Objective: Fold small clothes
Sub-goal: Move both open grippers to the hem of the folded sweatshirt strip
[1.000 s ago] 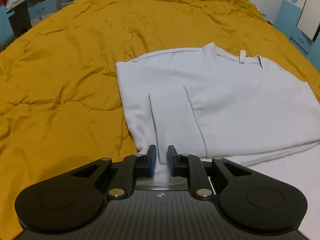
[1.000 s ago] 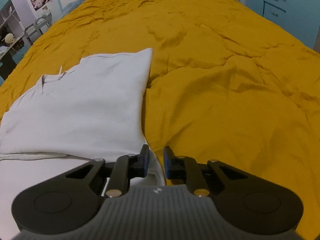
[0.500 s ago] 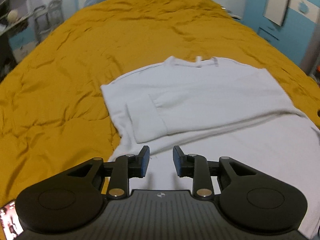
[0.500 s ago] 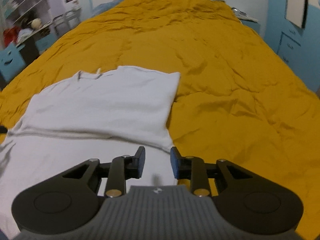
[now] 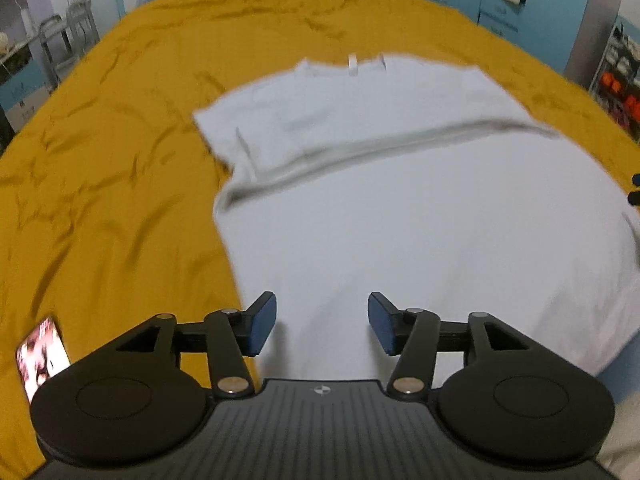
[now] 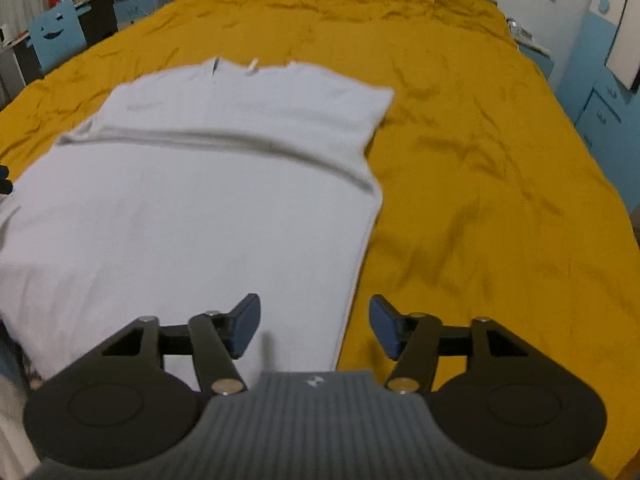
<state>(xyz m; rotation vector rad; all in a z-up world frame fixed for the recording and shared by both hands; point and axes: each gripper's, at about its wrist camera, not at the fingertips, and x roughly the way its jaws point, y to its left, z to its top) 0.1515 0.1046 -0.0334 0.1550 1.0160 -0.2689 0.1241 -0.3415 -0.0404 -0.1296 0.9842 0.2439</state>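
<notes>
A white long-sleeved shirt lies flat on the mustard-yellow bedspread, collar at the far end, sleeves folded across its upper part. It also shows in the right wrist view. My left gripper is open and empty above the shirt's near left part. My right gripper is open and empty over the shirt's near right edge. The right gripper's fingertips show at the right edge of the left wrist view.
A phone lies on the bedspread at the near left. A desk with clutter and a blue chair stand left of the bed. Blue drawers stand to the right. The bedspread stretches far beyond the shirt.
Both grippers have let go of the shirt, opened wide and pulled back toward the shirt's near end. The shirt now lies flat.
</notes>
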